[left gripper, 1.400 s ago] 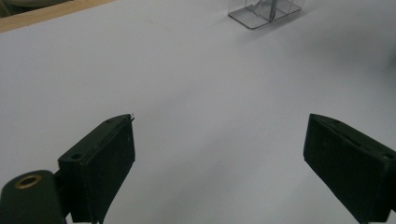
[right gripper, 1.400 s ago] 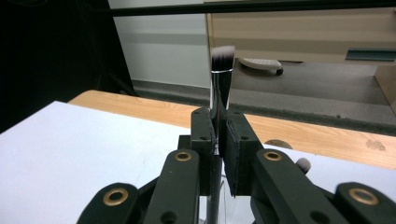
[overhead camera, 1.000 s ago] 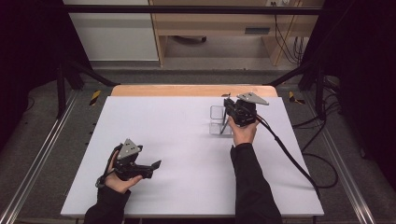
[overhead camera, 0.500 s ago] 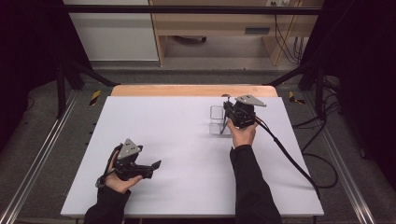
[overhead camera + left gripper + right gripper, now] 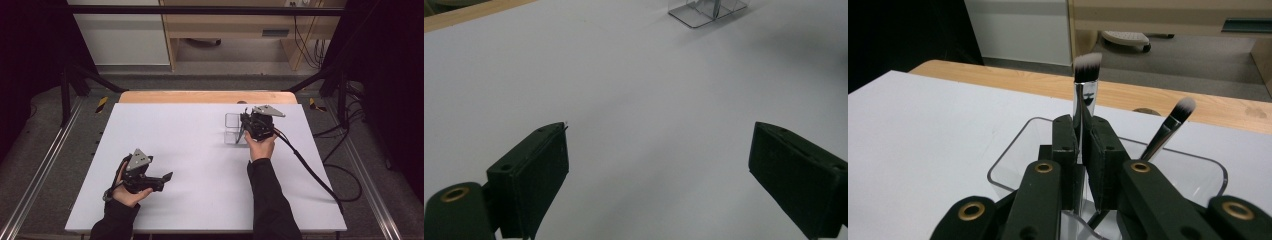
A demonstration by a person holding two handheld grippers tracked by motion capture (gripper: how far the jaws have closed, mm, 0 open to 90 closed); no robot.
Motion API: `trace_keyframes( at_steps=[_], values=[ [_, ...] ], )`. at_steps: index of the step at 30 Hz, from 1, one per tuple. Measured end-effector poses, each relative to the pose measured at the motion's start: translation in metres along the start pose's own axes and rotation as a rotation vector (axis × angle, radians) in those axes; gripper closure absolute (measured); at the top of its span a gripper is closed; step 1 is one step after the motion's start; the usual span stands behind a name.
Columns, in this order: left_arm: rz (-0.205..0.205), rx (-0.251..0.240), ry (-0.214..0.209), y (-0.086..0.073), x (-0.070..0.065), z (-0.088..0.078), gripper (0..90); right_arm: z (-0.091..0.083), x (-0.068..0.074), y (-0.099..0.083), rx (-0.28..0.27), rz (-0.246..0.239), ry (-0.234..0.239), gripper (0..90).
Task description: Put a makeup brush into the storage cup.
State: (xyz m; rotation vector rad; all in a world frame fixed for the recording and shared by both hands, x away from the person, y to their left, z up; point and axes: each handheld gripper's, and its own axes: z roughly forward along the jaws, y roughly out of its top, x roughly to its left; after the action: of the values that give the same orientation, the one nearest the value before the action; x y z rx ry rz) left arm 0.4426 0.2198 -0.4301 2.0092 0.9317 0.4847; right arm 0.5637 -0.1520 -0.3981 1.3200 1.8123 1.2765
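Near the table's (image 5: 200, 200) front-left corner, the left gripper (image 5: 167, 176) lies low in the person's hand, its jaws spread wide over bare white surface. Farther back, near the right edge, the right gripper (image 5: 1082, 135) is clamped on an upright flat-topped makeup brush (image 5: 1086, 67) standing in the clear acrylic holder (image 5: 1013, 155). A slimmer brush (image 5: 1168, 127) leans in that holder just behind.

White table (image 5: 200, 150) is lying open across its left, middle and near parts; only the clear holder (image 5: 234, 129) with two brushes (image 5: 1087, 80) is standing in the way far right.
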Motion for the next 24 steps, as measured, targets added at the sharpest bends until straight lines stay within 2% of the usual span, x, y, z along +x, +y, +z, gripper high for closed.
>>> trace_keyframes(
  at_steps=[5,9,11,16,24],
  values=[
    [0.000,0.003,0.001,0.000,0.000,0.001,8.3,0.000,0.001,-0.002,0.030,-0.003,0.010,82.8],
    [-0.001,0.002,0.001,0.000,0.000,0.000,8.3,-0.002,0.005,-0.004,0.050,0.001,0.018,75.5],
    [-0.002,0.001,0.002,0.000,0.000,0.000,8.3,-0.004,0.007,-0.006,0.051,-0.012,0.014,72.2],
    [-0.007,-0.003,0.006,0.000,0.001,-0.001,8.3,-0.015,0.011,-0.009,0.042,-0.017,0.030,59.3],
    [-0.011,-0.009,0.007,0.000,0.002,-0.002,8.3,-0.036,0.011,-0.015,0.019,-0.036,0.065,33.6]
  ],
)
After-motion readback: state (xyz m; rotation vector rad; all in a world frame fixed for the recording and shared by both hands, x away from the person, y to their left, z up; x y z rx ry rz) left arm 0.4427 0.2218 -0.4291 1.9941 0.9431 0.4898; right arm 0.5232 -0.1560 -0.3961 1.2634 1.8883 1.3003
